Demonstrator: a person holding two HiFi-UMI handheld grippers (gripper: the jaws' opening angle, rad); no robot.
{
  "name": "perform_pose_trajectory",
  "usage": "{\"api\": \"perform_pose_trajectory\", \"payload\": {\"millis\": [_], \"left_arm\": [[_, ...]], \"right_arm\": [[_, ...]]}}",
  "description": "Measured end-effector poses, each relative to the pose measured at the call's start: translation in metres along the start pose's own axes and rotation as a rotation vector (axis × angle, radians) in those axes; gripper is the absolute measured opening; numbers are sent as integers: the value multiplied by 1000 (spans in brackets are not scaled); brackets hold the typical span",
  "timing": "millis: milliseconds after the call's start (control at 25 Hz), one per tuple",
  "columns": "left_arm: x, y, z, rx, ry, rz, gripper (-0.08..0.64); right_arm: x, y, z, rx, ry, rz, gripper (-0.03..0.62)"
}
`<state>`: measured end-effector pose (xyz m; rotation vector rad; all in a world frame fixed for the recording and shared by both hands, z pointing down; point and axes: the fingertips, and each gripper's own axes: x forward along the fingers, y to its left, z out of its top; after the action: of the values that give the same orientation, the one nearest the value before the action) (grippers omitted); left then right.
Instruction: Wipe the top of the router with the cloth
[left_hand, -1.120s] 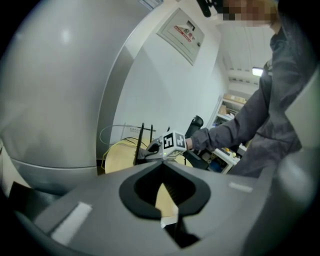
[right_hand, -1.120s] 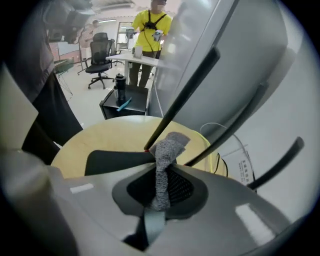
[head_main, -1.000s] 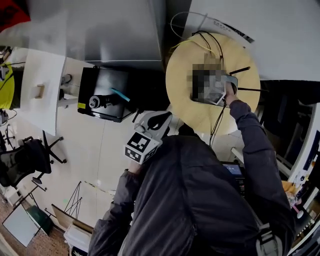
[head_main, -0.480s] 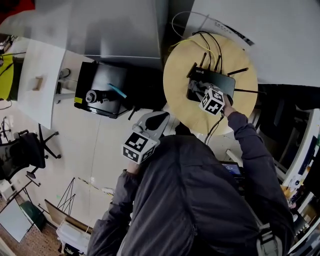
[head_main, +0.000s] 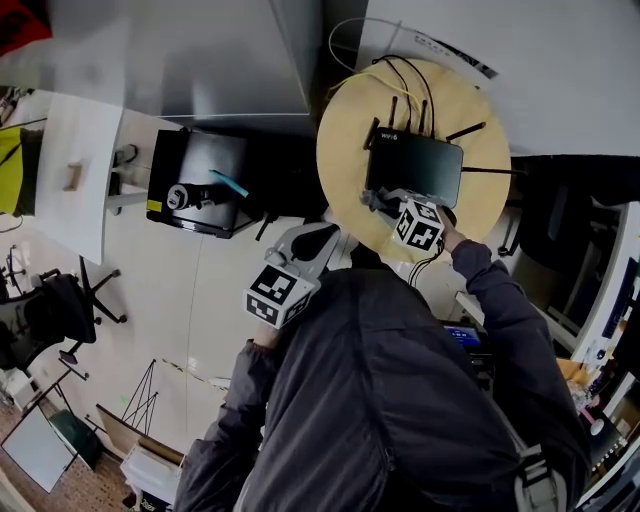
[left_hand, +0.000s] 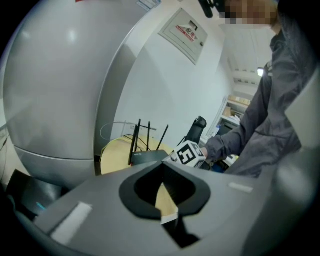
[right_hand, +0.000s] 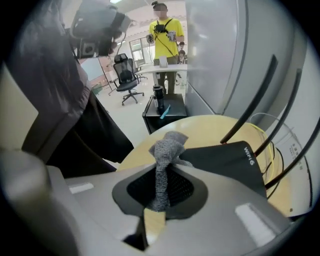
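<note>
Right now the right gripper (head_main: 383, 199) pinches the grey cloth (right_hand: 167, 146) tight at the router's (head_main: 418, 168) 7 o'clock corner, on the round table (head_main: 345, 150). The left gripper (head_main: 318, 238) hangs well apart, jaws together on nothing. Best, I judge, to press the cloth flat and sweep toward 1 o'clock (minding the antennas (head_main: 392, 110)), edge to edge.
</note>
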<state>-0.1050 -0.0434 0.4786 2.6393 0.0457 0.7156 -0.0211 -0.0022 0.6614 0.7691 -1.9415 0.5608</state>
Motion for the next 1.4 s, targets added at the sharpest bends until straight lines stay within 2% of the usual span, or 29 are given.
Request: {"api": "perform_pose_trajectory", "payload": {"millis": [80, 160, 280, 360, 560, 760, 1160, 1400], "left_arm": [[-2, 0, -1, -6, -2, 9, 0], [-3, 1, -2, -14, -8, 22, 0], [-5, 1, -2, -16, -12, 33, 0], [-6, 1, -3, -20, -14, 42, 0], [-10, 3, -6, -29, -19, 60, 0], [-11, 3, -5, -31, -26, 63, 0], [-1, -5, -3, 4, 0, 1, 0], [3, -8, -4, 20, 15, -20, 0]], "right_arm": [[-11, -15, 6, -2, -25, -32, 32], [-20, -47, 1, 11, -17, -101, 32], [-27, -101, -19, 102, 7, -192, 32], [-29, -129, -34, 165, 27, -228, 32], [-27, -161, -53, 178, 77, -273, 32], [-24, -150, -54, 176, 80, -237, 32], [-22, -87, -51, 78, 79, -176, 32], [-20, -49, -56, 67, 67, -136, 32]]}}
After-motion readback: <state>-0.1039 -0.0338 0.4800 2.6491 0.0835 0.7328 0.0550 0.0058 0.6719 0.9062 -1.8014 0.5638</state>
